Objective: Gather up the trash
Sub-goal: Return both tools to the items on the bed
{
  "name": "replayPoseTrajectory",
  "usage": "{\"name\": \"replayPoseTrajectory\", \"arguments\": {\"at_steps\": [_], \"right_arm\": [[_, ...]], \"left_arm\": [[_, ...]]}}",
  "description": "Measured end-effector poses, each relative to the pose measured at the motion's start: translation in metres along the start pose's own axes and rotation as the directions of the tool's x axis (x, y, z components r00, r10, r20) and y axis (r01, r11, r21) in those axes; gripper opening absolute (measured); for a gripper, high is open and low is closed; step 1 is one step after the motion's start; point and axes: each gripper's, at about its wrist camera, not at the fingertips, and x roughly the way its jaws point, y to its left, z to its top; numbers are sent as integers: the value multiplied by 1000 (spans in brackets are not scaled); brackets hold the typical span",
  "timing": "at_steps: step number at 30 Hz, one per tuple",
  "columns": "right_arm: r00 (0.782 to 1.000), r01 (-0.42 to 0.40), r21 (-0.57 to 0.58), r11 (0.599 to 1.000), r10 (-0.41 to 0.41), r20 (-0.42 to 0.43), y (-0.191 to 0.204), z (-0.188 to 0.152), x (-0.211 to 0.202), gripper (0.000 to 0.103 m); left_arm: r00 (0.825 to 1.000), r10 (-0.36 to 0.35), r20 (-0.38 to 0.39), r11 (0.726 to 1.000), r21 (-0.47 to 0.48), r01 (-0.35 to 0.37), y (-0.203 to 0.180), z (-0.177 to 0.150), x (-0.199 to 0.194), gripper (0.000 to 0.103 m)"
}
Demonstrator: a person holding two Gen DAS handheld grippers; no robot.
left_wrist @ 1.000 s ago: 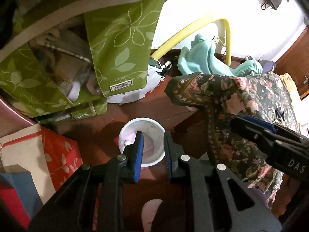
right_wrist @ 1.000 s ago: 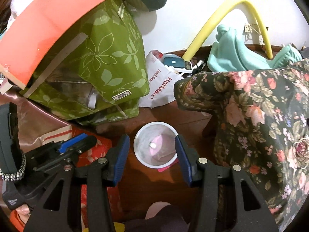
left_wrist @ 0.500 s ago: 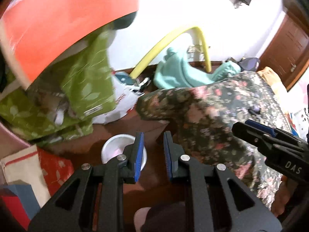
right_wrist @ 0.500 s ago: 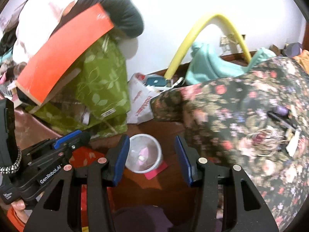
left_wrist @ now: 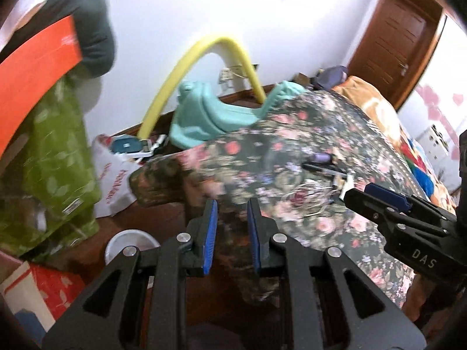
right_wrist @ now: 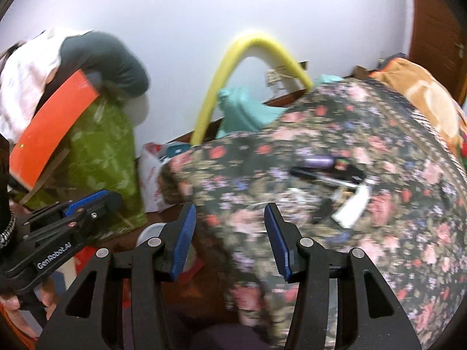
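A white bin stands on the brown floor, low at the left in the left wrist view (left_wrist: 128, 242) and partly behind a finger in the right wrist view (right_wrist: 151, 232). On the floral-cloth table (right_wrist: 394, 233) lie a white paper slip (right_wrist: 354, 207), a dark pen (right_wrist: 318, 176) and a purple tube (right_wrist: 318, 162). The left wrist view shows the same slip (left_wrist: 347, 182) and tube (left_wrist: 321, 157). My left gripper (left_wrist: 232, 204) hangs over the table's near corner, jaws a narrow gap apart and empty. My right gripper (right_wrist: 230, 208) is open and empty, short of the slip.
A green leaf-print bag (left_wrist: 55, 169) under an orange board (left_wrist: 32, 67) fills the left. A yellow foam tube (left_wrist: 189, 58), a teal plastic toy (left_wrist: 204, 116) and a white plastic bag (left_wrist: 116, 180) sit by the wall. A brown door (left_wrist: 391, 38) is far right.
Both grippers have risen and swung right, from over the white bin to the floral table. The bin has slid to the lower left, and the items on the table have come into view.
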Motion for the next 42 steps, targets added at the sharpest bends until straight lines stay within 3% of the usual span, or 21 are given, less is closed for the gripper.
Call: {"name": "replayPoseTrajectory", "arguments": {"at_steps": [7, 9, 11, 18, 26, 30, 33, 39, 42], "right_arm": [[994, 108, 57, 992, -109, 14, -66, -7, -11, 45], [991, 131, 69, 989, -132, 6, -84, -10, -12, 45], [990, 140, 94, 986, -140, -8, -101, -12, -10, 45], [986, 157, 193, 969, -144, -81, -153, -20, 11, 45], [988, 109, 260, 960, -76, -133, -176, -21, 44, 45], [989, 74, 295, 953, -32, -144, -180, -18, 59, 45], [990, 54, 318, 947, -10, -139, -181, -14, 69, 45], [986, 125, 246, 961, -93, -138, -171, -5, 91, 44], [980, 168, 196, 966, -143, -136, -166, -3, 98, 34]], "left_arm": [[1000, -20, -4, 995, 102, 20, -57, 12, 29, 19], [1000, -20, -13, 990, 140, 21, -72, 14, 41, 24], [999, -21, -28, 987, 161, 26, -84, 15, 52, 35], [992, -65, -112, 980, 178, 84, -112, 15, 96, 43], [966, -110, -234, 980, 134, 144, -111, 2, 135, 47], [969, -83, -233, 980, 155, 121, -106, -5, 138, 47], [966, -101, -239, 983, 128, 134, -96, -6, 135, 47], [970, -118, -213, 984, 103, 143, -83, -1, 117, 47], [968, -132, -215, 983, 99, 156, -84, 4, 112, 47]]}}
